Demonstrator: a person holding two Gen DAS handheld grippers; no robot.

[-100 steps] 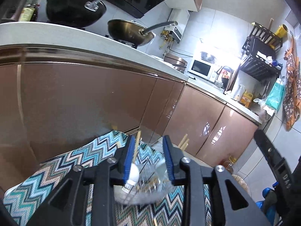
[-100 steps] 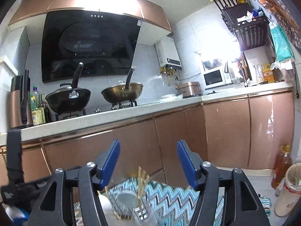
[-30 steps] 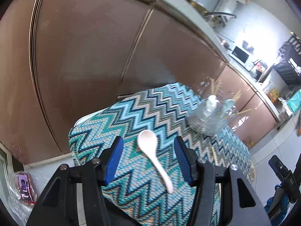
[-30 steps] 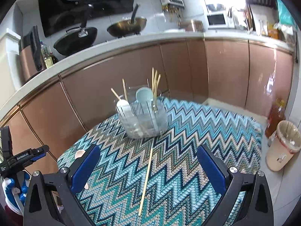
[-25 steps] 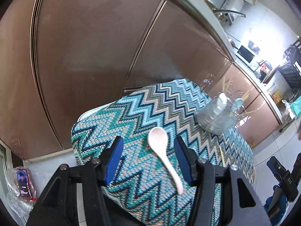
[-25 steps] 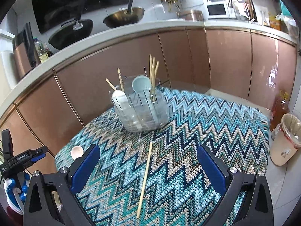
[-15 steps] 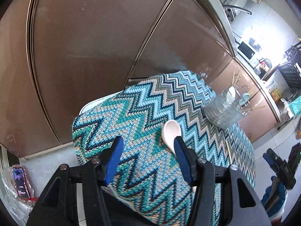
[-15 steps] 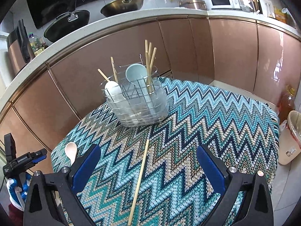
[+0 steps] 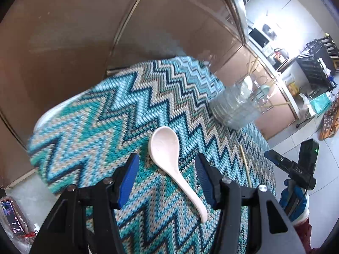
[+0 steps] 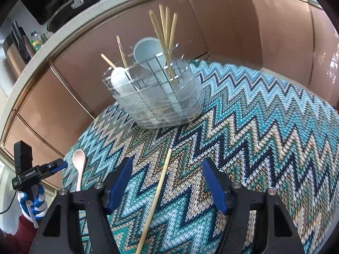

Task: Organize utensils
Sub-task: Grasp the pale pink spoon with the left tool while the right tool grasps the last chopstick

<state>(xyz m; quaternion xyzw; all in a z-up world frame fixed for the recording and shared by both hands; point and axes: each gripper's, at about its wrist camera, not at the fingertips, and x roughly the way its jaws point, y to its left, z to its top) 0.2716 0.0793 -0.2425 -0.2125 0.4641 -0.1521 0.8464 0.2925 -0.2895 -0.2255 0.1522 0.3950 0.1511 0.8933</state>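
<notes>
A pale pink ceramic spoon (image 9: 169,160) lies on the zigzag tablecloth (image 9: 101,114), bowl away from me. My left gripper (image 9: 166,169) is open, its blue pads either side of the spoon's neck, just above the cloth. The spoon also shows in the right wrist view (image 10: 78,165), near the left gripper (image 10: 56,166). A single wooden chopstick (image 10: 157,192) lies on the cloth between the pads of my open right gripper (image 10: 167,175). A clear utensil holder (image 10: 154,97) with several chopsticks and two spoons stands behind; it also shows in the left wrist view (image 9: 235,108).
Copper-brown kitchen cabinets (image 10: 89,48) run close behind the small table. The table edge (image 9: 42,116) drops to the floor at left. A counter with pans (image 10: 70,8) is above. The chopstick also shows in the left wrist view (image 9: 245,165).
Both grippers have come down closer to the table. The left now straddles the pink spoon; the right has closed in over the loose chopstick. Both jaws stay open.
</notes>
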